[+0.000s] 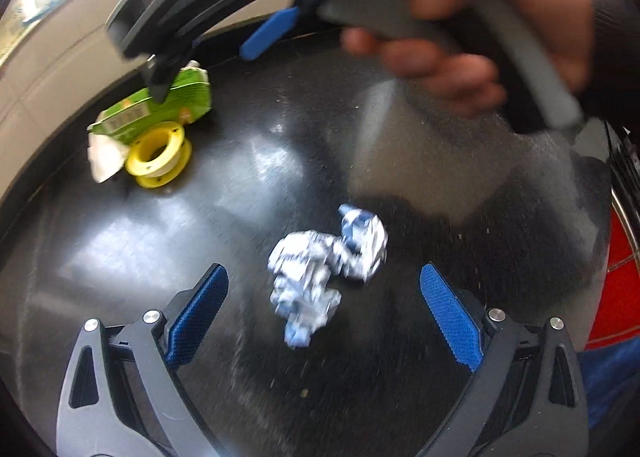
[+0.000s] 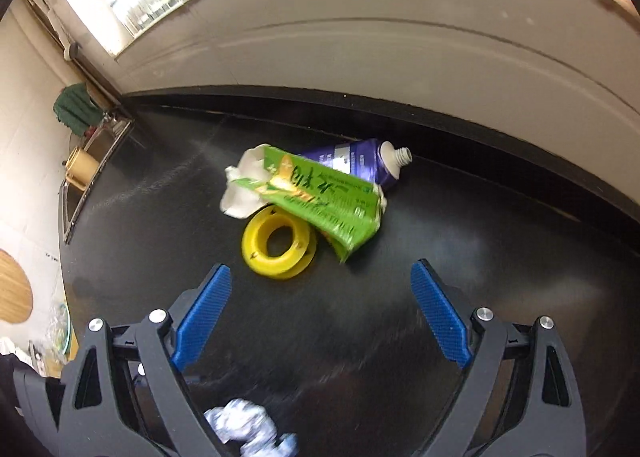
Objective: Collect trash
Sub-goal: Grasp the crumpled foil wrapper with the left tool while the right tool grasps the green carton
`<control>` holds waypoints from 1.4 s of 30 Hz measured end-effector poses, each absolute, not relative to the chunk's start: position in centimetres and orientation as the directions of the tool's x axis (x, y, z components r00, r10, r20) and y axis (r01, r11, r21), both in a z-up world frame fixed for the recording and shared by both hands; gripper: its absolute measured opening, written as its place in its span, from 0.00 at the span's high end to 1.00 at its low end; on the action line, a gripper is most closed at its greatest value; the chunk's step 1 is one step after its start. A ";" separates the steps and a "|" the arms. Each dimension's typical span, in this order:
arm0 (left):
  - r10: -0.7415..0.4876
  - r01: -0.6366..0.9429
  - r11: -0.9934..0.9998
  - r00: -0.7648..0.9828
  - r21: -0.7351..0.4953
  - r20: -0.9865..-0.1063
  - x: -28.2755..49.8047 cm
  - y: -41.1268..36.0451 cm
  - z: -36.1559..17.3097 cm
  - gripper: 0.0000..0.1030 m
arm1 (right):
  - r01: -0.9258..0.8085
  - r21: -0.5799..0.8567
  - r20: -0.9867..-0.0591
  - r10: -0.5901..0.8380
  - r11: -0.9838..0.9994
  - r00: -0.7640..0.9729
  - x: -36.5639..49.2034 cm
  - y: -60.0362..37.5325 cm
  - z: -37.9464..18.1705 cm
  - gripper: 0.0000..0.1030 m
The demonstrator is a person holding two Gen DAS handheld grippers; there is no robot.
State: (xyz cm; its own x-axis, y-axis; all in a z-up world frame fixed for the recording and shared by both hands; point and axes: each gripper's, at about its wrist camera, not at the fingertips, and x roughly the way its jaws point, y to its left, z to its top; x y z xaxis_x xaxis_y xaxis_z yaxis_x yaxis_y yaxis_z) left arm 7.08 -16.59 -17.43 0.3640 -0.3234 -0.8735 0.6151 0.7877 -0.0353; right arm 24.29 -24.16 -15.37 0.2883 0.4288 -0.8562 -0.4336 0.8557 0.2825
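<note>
A crumpled blue-and-white wrapper (image 1: 324, 269) lies on the black countertop (image 1: 248, 185), just ahead of and between the fingers of my open, empty left gripper (image 1: 324, 317). It also shows at the bottom of the right wrist view (image 2: 248, 431). My right gripper (image 2: 320, 311) is open and empty, just short of a pile of trash: a green carton (image 2: 324, 201), a yellow spool (image 2: 278, 243), a purple tube without cap (image 2: 360, 163) and white crumpled paper (image 2: 240, 193). In the left wrist view the right gripper (image 1: 224, 49) hangs over that carton (image 1: 160, 109) and spool (image 1: 160, 155).
A beige wall (image 2: 360, 41) runs along the counter's far edge. A sink (image 2: 92, 173) with a brown cup lies at the far left. A red object (image 1: 620, 277) stands at the right edge.
</note>
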 end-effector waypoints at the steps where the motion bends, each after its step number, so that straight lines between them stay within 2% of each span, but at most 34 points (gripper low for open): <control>1: -0.324 0.613 0.789 0.357 -0.042 -0.876 7.5 -16.9 -17.7 0.10 | -0.440 0.295 -0.856 0.440 0.848 0.273 25.3 -24.2 -16.0 0.15; 5: -0.329 0.595 0.800 0.328 -0.077 -0.886 8.9 -17.7 -18.3 0.18 | -0.469 0.348 -0.850 0.485 0.812 0.208 27.7 -24.2 -17.8 0.17; 11: -0.313 0.583 0.809 0.317 -0.077 -0.895 9.5 -18.5 -18.5 0.43 | -0.520 0.369 -0.832 0.523 0.770 0.184 28.7 -24.2 -18.6 0.27; 12: -0.315 0.579 0.811 0.311 -0.084 -0.897 9.6 -18.6 -18.4 0.49 | -0.524 0.377 -0.830 0.530 0.764 0.175 28.7 -24.1 -18.5 0.36; 13: -0.317 0.575 0.813 0.306 -0.091 -0.898 9.4 -18.7 -18.3 0.54 | -0.526 0.382 -0.830 0.532 0.760 0.166 28.6 -23.9 -18.6 0.50; 16: -0.313 0.549 0.829 0.296 -0.107 -0.902 9.6 -18.2 -17.9 0.60 | -0.538 0.379 -0.827 0.536 0.753 0.168 28.0 -23.7 -18.4 0.58; 19: -0.296 0.528 0.844 0.311 -0.095 -0.903 9.5 -17.6 -17.2 0.62 | -0.525 0.374 -0.819 0.537 0.765 0.200 26.9 -23.9 -17.5 0.61; 27: -0.275 0.440 0.894 0.389 -0.085 -0.879 8.3 -14.4 -14.3 0.62 | -0.437 0.336 -0.801 0.497 0.835 0.334 22.3 -25.2 -13.2 0.62; 35: -0.242 0.300 0.948 0.472 -0.103 -0.848 6.3 -9.3 -10.6 0.62 | -0.313 0.306 -0.787 0.423 0.899 0.449 12.7 -26.3 -8.3 0.62; 42: -0.193 0.256 0.965 0.532 -0.061 -0.825 2.8 -4.8 -7.7 0.62 | -0.242 0.289 -0.794 0.373 0.926 0.481 4.9 -25.1 -6.6 0.62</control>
State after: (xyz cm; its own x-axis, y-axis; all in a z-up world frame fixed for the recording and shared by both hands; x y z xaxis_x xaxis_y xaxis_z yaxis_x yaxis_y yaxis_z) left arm 2.85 -4.80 -7.71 0.5317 -0.1929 -0.8247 0.2559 0.9648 -0.0607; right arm 4.92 -25.14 -6.58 0.4808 0.3730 -0.7936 -0.2423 0.9263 0.2886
